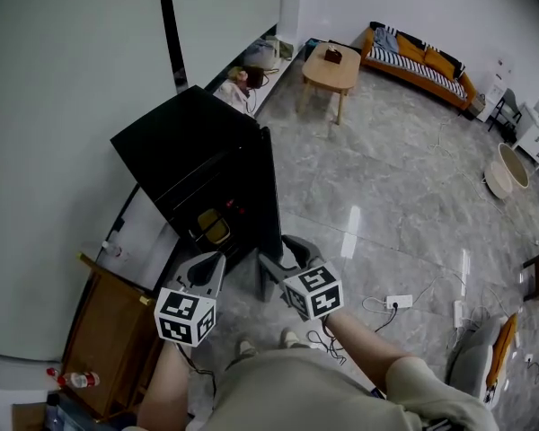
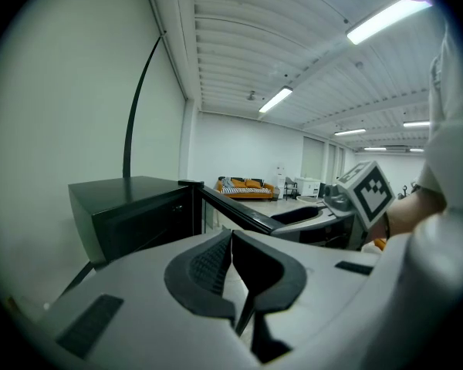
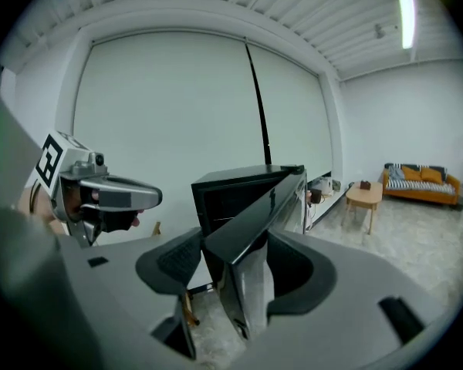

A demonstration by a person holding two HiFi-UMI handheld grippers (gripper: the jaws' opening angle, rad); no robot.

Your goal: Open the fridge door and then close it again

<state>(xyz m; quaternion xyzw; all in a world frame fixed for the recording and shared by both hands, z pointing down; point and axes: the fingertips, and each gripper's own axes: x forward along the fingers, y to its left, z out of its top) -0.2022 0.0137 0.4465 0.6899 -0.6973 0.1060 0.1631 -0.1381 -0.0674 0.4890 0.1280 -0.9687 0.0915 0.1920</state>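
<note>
A small black fridge (image 1: 184,151) stands against the white wall, its door (image 1: 268,196) swung well out toward me. In the head view my right gripper (image 1: 283,257) is at the door's free edge. In the right gripper view that gripper (image 3: 235,241) straddles the door (image 3: 255,206), with its pads on both faces of the edge. My left gripper (image 1: 210,260) hovers beside the fridge's open front, to the left of the door. Its jaws meet with nothing between them (image 2: 231,233). Yellow items show dimly inside the fridge.
A wooden cabinet (image 1: 108,330) stands at lower left with a bottle (image 1: 76,380) beside it. Cables and a power strip (image 1: 397,302) lie on the marble floor to the right. A wooden coffee table (image 1: 332,65) and an orange sofa (image 1: 419,61) sit far back.
</note>
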